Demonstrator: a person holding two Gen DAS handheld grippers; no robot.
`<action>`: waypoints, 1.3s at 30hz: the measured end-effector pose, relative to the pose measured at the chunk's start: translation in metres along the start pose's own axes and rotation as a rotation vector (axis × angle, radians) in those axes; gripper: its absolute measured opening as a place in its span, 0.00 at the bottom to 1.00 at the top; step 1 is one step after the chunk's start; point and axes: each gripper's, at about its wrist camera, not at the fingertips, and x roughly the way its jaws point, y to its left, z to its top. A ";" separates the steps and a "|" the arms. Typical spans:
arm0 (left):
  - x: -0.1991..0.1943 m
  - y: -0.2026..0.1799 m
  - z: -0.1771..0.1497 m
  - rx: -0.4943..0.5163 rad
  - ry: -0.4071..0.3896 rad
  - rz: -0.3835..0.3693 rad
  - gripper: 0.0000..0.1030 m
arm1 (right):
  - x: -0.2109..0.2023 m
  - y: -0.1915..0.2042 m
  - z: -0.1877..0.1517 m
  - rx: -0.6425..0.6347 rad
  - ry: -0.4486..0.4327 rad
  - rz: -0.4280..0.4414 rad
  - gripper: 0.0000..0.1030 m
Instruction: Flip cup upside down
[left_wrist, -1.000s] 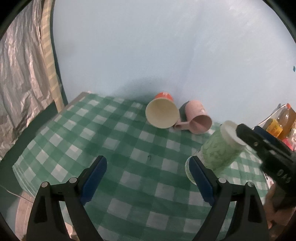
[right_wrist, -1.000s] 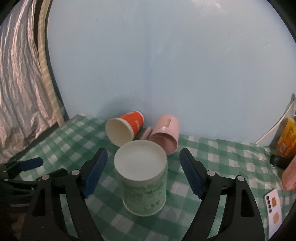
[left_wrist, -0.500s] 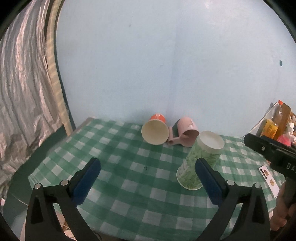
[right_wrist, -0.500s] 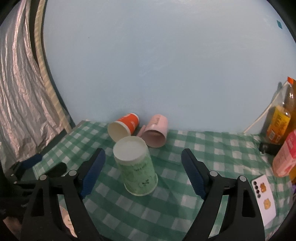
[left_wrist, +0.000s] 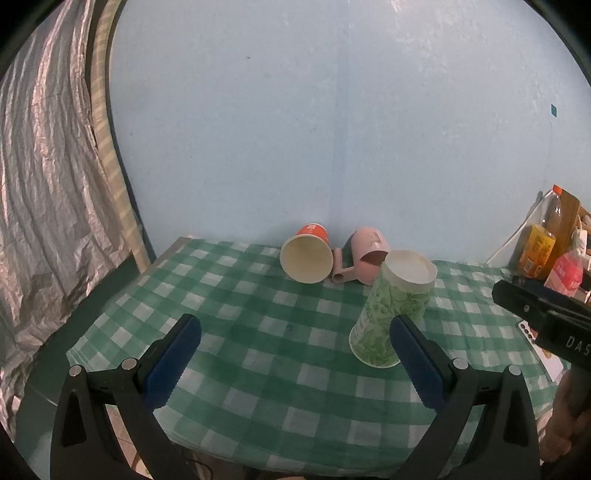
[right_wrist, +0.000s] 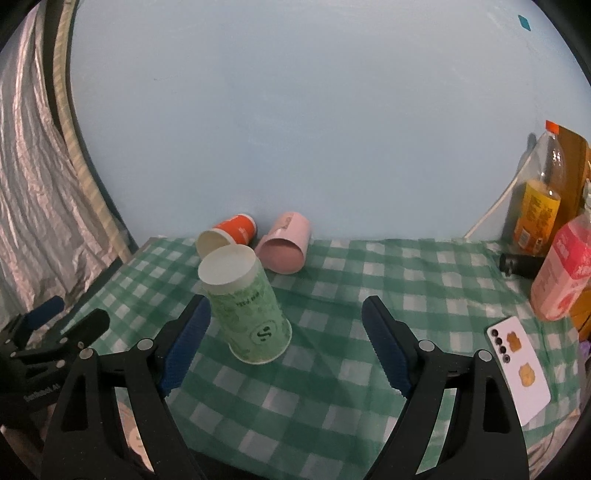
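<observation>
A green-patterned paper cup (left_wrist: 391, 314) stands upside down on the green checked tablecloth (left_wrist: 258, 332), white base up; it also shows in the right wrist view (right_wrist: 247, 306). My left gripper (left_wrist: 295, 365) is open and empty, held back from the cup near the table's front edge. My right gripper (right_wrist: 284, 347) is open and empty, with the cup just ahead of its left finger and apart from it. The right gripper's body shows at the right edge of the left wrist view (left_wrist: 546, 317).
An orange paper cup (left_wrist: 308, 253) and a pink mug (left_wrist: 364, 256) lie on their sides at the back by the blue wall. Bottles (right_wrist: 539, 199), a pink carton (right_wrist: 561, 273) and a white phone (right_wrist: 517, 365) sit at the right. A foil curtain (left_wrist: 44, 184) hangs left.
Both grippers have pulled back and up from the cup, which now looks smaller and farther. The cup stays upside down on the cloth.
</observation>
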 end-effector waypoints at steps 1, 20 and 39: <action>0.000 0.000 0.000 -0.002 0.000 0.001 1.00 | 0.000 -0.001 -0.001 0.002 0.002 0.000 0.82; 0.003 0.001 -0.002 -0.009 0.030 0.002 1.00 | 0.002 0.000 -0.004 0.001 0.008 0.005 0.82; 0.003 0.001 -0.003 -0.008 0.032 0.002 1.00 | 0.002 0.006 -0.002 -0.008 0.009 0.010 0.82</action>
